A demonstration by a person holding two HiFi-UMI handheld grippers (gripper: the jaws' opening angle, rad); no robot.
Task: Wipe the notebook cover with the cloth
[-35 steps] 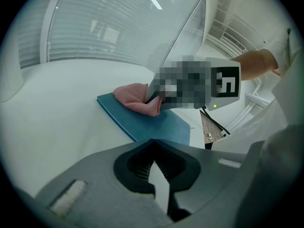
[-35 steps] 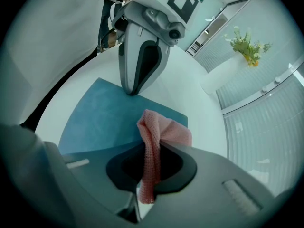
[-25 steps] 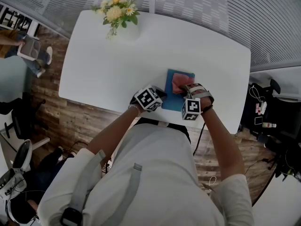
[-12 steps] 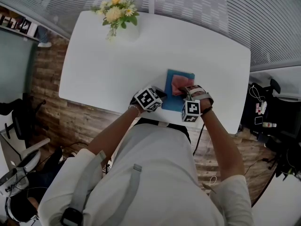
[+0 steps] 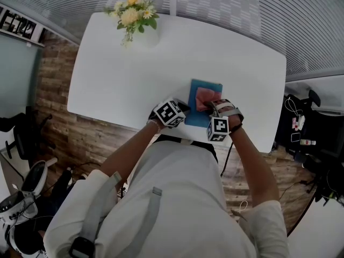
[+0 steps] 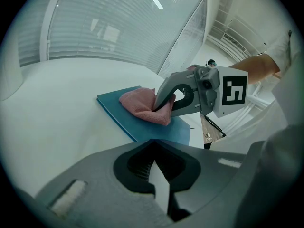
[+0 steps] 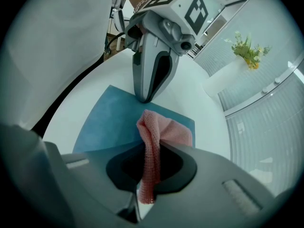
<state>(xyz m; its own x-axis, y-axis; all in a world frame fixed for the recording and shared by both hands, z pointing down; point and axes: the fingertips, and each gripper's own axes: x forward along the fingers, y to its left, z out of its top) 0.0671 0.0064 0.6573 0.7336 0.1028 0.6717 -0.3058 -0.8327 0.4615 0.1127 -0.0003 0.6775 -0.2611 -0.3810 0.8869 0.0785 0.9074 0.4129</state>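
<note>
My right gripper [image 5: 210,107] pinches the pink cloth [image 5: 206,96]. The cloth sits bunched up on the blue notebook [image 5: 207,85]. My left gripper [image 5: 185,107] has its jaws pressed together with nothing in them, and its tip rests at the notebook's edge. The notebook lies flat near the front edge of the white table [image 5: 134,79]. Far back stands a bunch of yellow flowers [image 5: 133,14].

One notebook [image 5: 208,85], one cloth [image 5: 205,96], two grippers [image 5: 184,107] [image 5: 211,106], one table [image 5: 118,79], one flower vase [image 5: 144,35].
</note>
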